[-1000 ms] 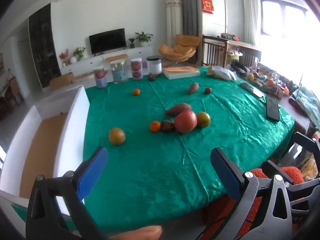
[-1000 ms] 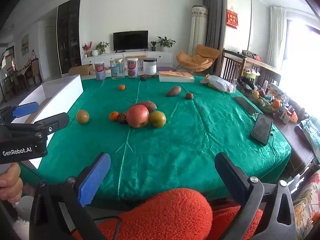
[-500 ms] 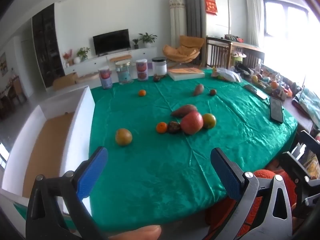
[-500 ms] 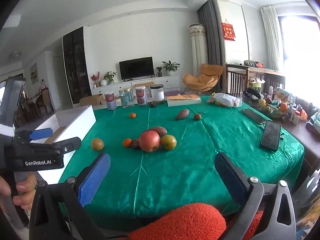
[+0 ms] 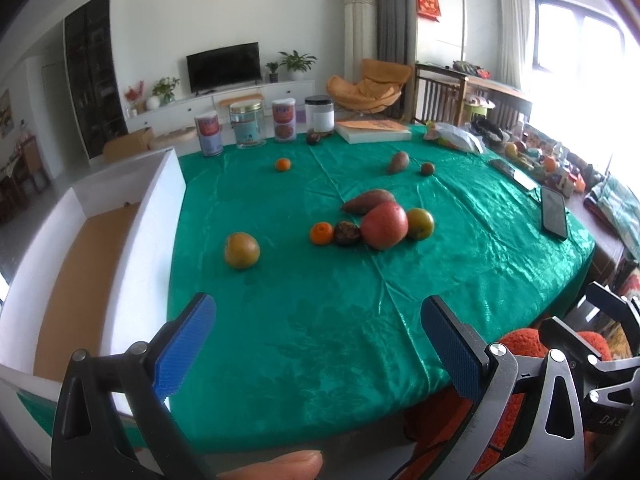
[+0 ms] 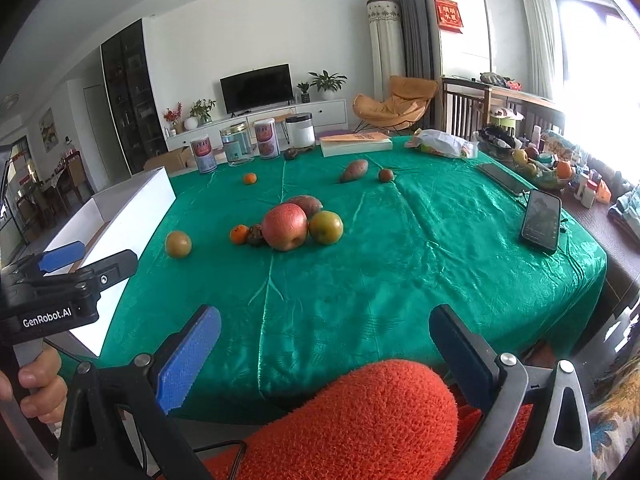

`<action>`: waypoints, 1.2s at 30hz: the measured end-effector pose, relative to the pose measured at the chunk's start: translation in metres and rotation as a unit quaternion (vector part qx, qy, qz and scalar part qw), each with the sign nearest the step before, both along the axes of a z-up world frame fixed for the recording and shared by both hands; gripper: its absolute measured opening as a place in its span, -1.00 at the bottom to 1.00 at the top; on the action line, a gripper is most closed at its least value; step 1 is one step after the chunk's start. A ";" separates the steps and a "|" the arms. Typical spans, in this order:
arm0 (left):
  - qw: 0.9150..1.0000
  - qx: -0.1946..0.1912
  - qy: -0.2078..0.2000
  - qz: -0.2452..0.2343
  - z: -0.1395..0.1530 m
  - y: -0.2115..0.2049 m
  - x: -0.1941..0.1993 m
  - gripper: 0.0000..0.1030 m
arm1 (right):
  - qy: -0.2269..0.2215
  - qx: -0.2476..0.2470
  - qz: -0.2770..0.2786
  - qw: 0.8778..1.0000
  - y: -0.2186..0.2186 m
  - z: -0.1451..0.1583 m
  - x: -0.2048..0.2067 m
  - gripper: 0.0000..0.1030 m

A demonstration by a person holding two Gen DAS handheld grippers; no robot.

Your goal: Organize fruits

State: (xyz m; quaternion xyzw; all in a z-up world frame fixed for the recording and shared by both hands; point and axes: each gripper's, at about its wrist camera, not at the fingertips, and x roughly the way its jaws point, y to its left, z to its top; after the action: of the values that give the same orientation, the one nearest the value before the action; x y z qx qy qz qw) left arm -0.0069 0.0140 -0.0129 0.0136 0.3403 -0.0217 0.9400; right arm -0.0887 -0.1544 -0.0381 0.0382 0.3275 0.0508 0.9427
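Nearest, both grippers hang spread wide with nothing between their ribbed blue pads: left gripper [image 5: 316, 350] over the table's near edge, right gripper [image 6: 324, 354] above a fuzzy orange sleeve [image 6: 360, 412], and beyond them lies shiny, creased green tablecloth [image 5: 320, 320]. Mid-table a round yellow-brown fruit [image 5: 241, 250] sits alone, near a touching cluster: small orange [image 5: 321, 233], dark wrinkled fruit [image 5: 347, 233], big red apple [image 5: 385, 225], greenish round fruit [image 5: 420, 223], tapered sweet potato [image 5: 368, 201] behind. Left, beside the table, stands a white-walled box [image 5: 152, 216] with brown floor; farther off, another small orange [image 5: 282, 165], a second sweet potato [image 5: 398, 162], and cylindrical jars [image 5: 248, 124] along the far edge.
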 end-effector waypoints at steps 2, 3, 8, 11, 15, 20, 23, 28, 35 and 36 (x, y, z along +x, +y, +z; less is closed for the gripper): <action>1.000 -0.001 0.003 0.000 -0.001 0.000 0.000 0.99 | 0.006 -0.002 0.002 1.000 0.002 -0.003 0.001 1.00; 1.000 -0.002 0.005 -0.001 -0.002 -0.002 0.001 0.99 | 0.008 -0.003 0.004 1.000 0.004 -0.005 0.001 1.00; 1.000 -0.001 0.012 -0.008 -0.006 -0.007 0.002 0.99 | 0.009 -0.005 0.010 1.000 0.007 -0.007 0.001 1.00; 1.000 0.001 0.017 -0.011 -0.008 -0.010 0.003 0.99 | 0.011 -0.005 0.011 1.000 0.006 -0.008 0.002 1.00; 1.000 0.001 0.021 -0.012 -0.011 -0.012 0.004 0.99 | 0.017 -0.002 0.011 1.000 0.005 -0.012 0.003 1.00; 1.000 0.000 0.025 -0.010 -0.013 -0.012 0.007 0.99 | 0.019 0.002 0.009 1.000 0.004 -0.014 0.005 1.00; 1.000 0.000 0.028 -0.010 -0.015 -0.012 0.008 0.99 | 0.023 0.002 0.009 1.000 0.004 -0.015 0.007 1.00; 0.999 0.002 0.033 -0.013 -0.019 -0.014 0.009 0.99 | 0.030 0.005 0.009 0.999 0.002 -0.019 0.009 1.00; 0.999 0.004 0.037 -0.016 -0.021 -0.017 0.010 0.99 | 0.032 0.006 0.008 0.999 0.000 -0.020 0.010 1.00; 0.999 0.004 0.036 -0.015 -0.021 -0.018 0.009 0.99 | 0.032 0.006 0.008 0.999 0.000 -0.020 0.010 1.00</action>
State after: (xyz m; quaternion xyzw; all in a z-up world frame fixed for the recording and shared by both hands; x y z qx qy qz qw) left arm 0.0026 -0.0035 -0.0334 0.0219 0.3742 -0.0353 0.9264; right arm -0.0786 -0.1542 -0.0582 0.0430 0.3572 0.0589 0.9312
